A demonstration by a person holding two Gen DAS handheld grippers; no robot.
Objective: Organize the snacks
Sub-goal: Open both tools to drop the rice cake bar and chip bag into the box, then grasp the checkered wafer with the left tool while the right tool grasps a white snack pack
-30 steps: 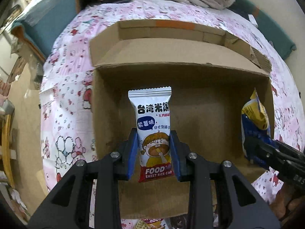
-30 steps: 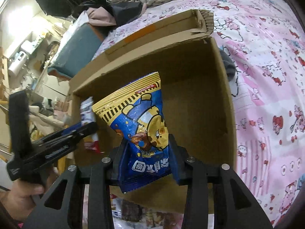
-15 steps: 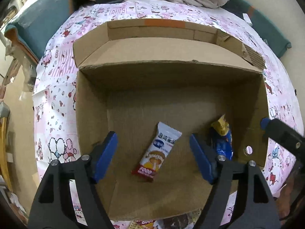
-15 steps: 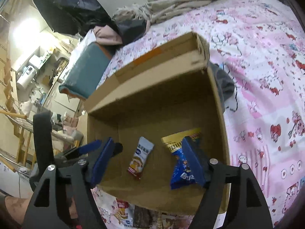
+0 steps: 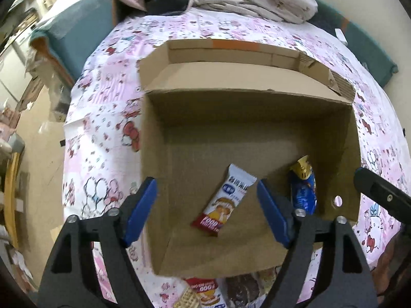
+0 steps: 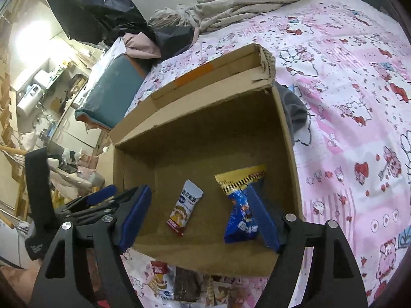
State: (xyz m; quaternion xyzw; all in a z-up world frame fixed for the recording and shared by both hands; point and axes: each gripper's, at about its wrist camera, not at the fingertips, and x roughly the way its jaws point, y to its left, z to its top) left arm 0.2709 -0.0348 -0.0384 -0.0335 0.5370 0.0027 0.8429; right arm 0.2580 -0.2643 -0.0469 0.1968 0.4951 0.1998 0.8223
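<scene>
Dim indoor light, a bright glare upper left (right view), fisheye-bent, dark-cornered edges.

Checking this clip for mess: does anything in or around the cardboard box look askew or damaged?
Both snacks lie loose and crooked on the floor of the cardboard box: the white rice cake packet lies diagonally, and the blue and yellow bag slumps near the right wall. The box's far right corner is torn and frayed. Nothing is spilled.
</scene>
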